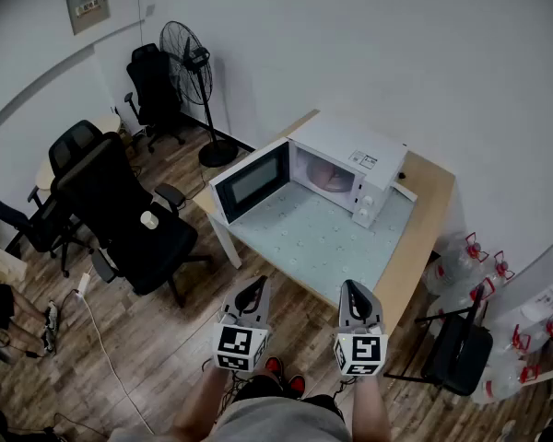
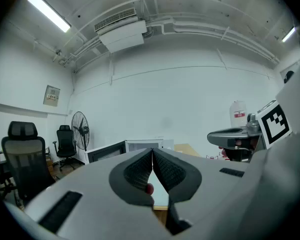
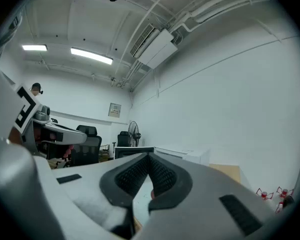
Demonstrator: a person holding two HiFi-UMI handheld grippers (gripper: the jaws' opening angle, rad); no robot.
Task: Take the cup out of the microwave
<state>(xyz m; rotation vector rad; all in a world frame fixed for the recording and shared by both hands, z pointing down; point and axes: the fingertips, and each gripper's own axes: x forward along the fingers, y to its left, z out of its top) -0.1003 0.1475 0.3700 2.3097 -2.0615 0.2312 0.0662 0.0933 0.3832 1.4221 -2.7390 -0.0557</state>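
In the head view, the microwave [image 1: 350, 168] stands along the far edge of the counter [image 1: 426, 233], and its door [image 1: 251, 180] hangs wide open toward the counter's left edge. A pale, rounded shape sits inside the open cavity. It looks like the cup [image 1: 334, 179], though it is too small to make out clearly. You hold both tools side by side just off the counter's near edge, over the wooden floor [image 1: 166, 348]. The left hand-held gripper [image 1: 255, 288] and the right hand-held gripper [image 1: 351, 290] both point toward the microwave, well apart from it, and each looks closed.

In the left hand-held gripper view, the two ribbed pads meet at their tips and nothing is between them. Past them you see the open microwave door, a standing fan [image 2: 80, 127] by the wall and a black office chair [image 2: 24, 151] at the left. Your other tool shows at the right edge.

In the right hand-held gripper view, the jaws are pressed together and empty too. The white microwave body shows just beyond the tips, with its dark door to the left.
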